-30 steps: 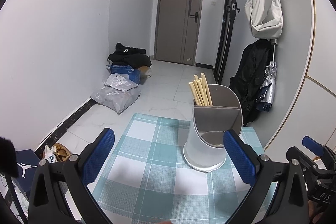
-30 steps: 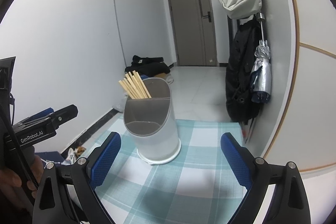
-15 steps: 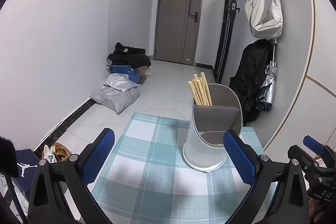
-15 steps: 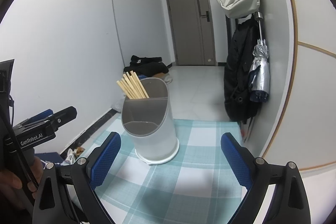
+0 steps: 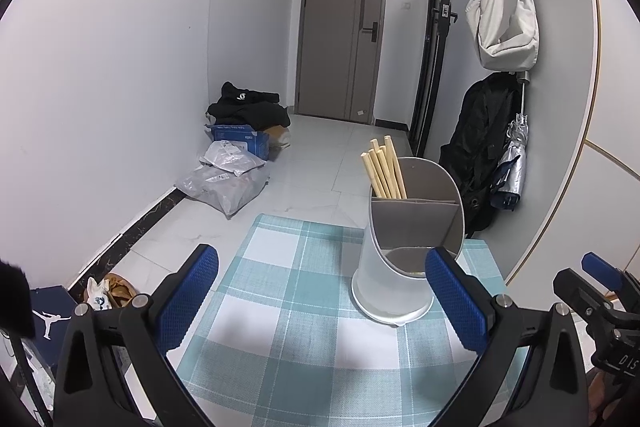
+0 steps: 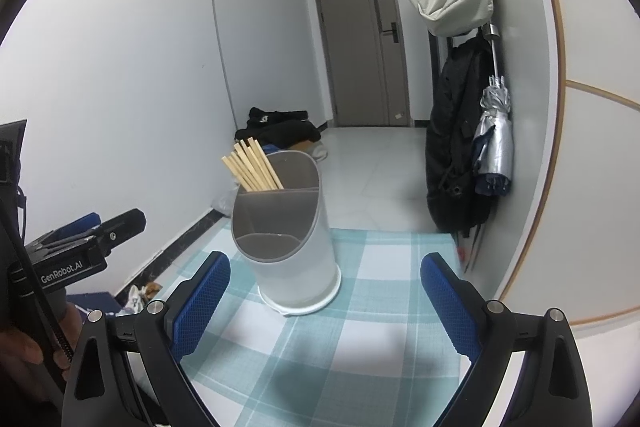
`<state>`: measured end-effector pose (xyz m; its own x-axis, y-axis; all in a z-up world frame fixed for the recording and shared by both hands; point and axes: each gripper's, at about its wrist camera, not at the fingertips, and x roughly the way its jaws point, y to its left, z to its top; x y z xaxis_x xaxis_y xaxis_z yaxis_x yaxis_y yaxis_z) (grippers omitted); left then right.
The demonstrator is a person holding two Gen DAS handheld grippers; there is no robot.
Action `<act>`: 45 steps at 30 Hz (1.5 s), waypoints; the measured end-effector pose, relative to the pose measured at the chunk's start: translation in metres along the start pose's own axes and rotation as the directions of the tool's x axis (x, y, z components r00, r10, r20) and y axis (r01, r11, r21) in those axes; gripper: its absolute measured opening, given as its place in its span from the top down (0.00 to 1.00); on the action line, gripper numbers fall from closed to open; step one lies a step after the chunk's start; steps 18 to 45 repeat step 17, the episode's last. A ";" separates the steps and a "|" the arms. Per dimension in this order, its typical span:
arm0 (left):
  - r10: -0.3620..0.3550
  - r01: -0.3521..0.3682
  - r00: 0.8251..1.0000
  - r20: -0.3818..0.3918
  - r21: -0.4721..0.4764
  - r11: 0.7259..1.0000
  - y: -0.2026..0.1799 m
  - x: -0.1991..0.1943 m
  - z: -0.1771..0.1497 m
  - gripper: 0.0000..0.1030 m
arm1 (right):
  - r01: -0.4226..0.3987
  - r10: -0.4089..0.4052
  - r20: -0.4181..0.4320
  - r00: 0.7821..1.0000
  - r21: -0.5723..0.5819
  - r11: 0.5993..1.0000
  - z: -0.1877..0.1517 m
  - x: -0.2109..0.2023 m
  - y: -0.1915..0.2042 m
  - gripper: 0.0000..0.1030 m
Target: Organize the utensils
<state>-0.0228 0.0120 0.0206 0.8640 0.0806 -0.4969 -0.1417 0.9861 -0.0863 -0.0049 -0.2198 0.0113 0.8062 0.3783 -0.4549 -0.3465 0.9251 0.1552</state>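
Note:
A white utensil holder with a grey divided insert stands on the teal checked cloth. Several wooden chopsticks stand in its rear compartment. The holder also shows in the right wrist view, with the chopsticks leaning left. My left gripper is open and empty, held above the cloth just left of the holder. My right gripper is open and empty, in front of the holder. No loose utensil shows on the cloth.
The small table ends close beyond the holder, with tiled floor behind. A white wall stands to the right. Bags and boxes lie on the floor at left. A black backpack and umbrella hang at right.
The right wrist view has shifted slightly, so the holder sits a little further left. Both grippers stay open and empty; the left has hardly moved.

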 end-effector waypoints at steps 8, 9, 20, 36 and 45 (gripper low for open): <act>0.004 -0.004 1.000 0.007 0.019 1.000 -0.004 -0.001 -0.002 0.01 | 0.000 0.000 -0.004 1.000 -0.004 1.000 0.000 0.001 0.000 0.06; 0.006 -0.006 1.000 0.006 0.018 1.000 -0.004 -0.001 -0.002 0.01 | 0.000 0.000 -0.003 1.000 -0.003 1.000 0.000 0.001 0.000 0.06; -0.004 0.004 1.000 -0.005 0.016 1.000 -0.003 0.001 -0.004 0.01 | 0.001 -0.001 -0.015 1.000 -0.009 1.000 -0.003 0.003 0.002 0.06; -0.004 0.004 1.000 -0.005 0.016 1.000 -0.003 0.001 -0.004 0.01 | 0.001 -0.001 -0.015 1.000 -0.009 1.000 -0.003 0.003 0.002 0.06; -0.004 0.004 1.000 -0.005 0.016 1.000 -0.003 0.001 -0.004 0.01 | 0.001 -0.001 -0.015 1.000 -0.009 1.000 -0.003 0.003 0.002 0.06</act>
